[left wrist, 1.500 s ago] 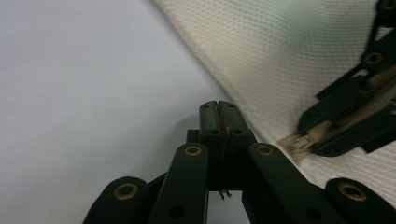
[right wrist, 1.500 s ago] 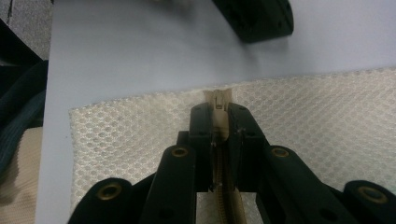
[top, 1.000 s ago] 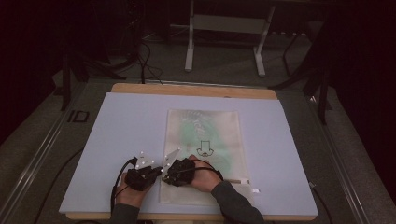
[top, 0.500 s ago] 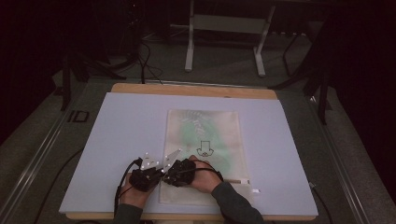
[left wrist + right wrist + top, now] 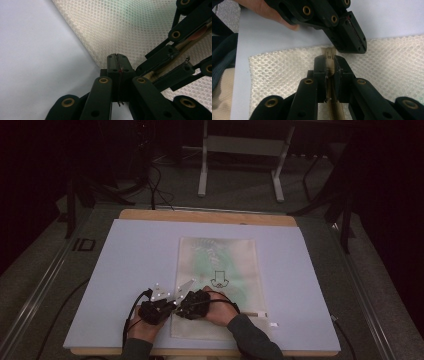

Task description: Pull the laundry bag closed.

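A cream mesh bag (image 5: 220,265) with a green garment and a small black logo inside lies flat on the white board (image 5: 130,260). Both hands meet at its near left corner. My left gripper (image 5: 167,309) is shut, its pads (image 5: 117,62) pinching the bag's edge at the corner (image 5: 352,37). My right gripper (image 5: 179,309) sits right beside it, shut on the beige zipper pull (image 5: 329,53). The zipper tape (image 5: 332,102) runs back between its jaws. The left gripper's tip nearly touches the right one's.
The board rests on a wooden table (image 5: 205,215). A small white tag (image 5: 272,324) and a thin strip (image 5: 256,314) lie by the bag's near right corner. Metal stand legs (image 5: 202,170) rise on the floor beyond the table. Cables trail off the near left edge.
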Motion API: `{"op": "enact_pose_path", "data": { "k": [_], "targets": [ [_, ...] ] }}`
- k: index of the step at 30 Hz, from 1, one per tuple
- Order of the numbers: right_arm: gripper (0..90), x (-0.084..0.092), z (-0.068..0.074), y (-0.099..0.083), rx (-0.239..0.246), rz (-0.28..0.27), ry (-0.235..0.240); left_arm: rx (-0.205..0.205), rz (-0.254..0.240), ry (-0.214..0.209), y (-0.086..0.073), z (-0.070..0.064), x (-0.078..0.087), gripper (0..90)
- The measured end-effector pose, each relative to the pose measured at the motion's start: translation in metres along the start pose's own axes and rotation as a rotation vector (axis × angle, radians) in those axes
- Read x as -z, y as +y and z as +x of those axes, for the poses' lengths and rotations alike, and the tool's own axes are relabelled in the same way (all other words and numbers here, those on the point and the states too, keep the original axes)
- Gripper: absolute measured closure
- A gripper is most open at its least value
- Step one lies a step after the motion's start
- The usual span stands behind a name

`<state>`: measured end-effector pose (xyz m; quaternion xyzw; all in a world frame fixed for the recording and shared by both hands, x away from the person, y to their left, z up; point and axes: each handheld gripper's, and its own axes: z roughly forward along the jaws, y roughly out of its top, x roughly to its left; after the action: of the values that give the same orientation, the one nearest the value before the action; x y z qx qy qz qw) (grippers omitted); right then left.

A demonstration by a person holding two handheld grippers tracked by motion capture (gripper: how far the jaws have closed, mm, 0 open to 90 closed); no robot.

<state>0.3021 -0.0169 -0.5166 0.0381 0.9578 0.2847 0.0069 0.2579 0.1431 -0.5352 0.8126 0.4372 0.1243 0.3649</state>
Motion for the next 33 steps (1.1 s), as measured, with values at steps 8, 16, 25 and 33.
{"op": "enact_pose_path", "data": {
  "k": [8,16,25,33],
  "targets": [
    [82.3,0.0018,0.0006,-0.0032,-0.007,-0.009,-0.004,-0.006,0.002,0.006,0.0002,-0.0008,-0.0001,89.6],
    [82.4,0.0031,0.0010,-0.0006,0.014,0.011,-0.016,-0.008,0.006,0.009,0.0008,-0.0012,-0.0003,89.7],
    [82.3,0.0061,0.0023,-0.0044,0.017,0.026,-0.026,-0.004,0.006,0.007,0.0006,-0.0011,-0.0002,89.7],
    [82.3,0.0078,0.0037,-0.0075,0.027,0.023,-0.035,-0.002,0.004,0.001,0.0006,0.0000,-0.0002,89.6]
  ]
}}
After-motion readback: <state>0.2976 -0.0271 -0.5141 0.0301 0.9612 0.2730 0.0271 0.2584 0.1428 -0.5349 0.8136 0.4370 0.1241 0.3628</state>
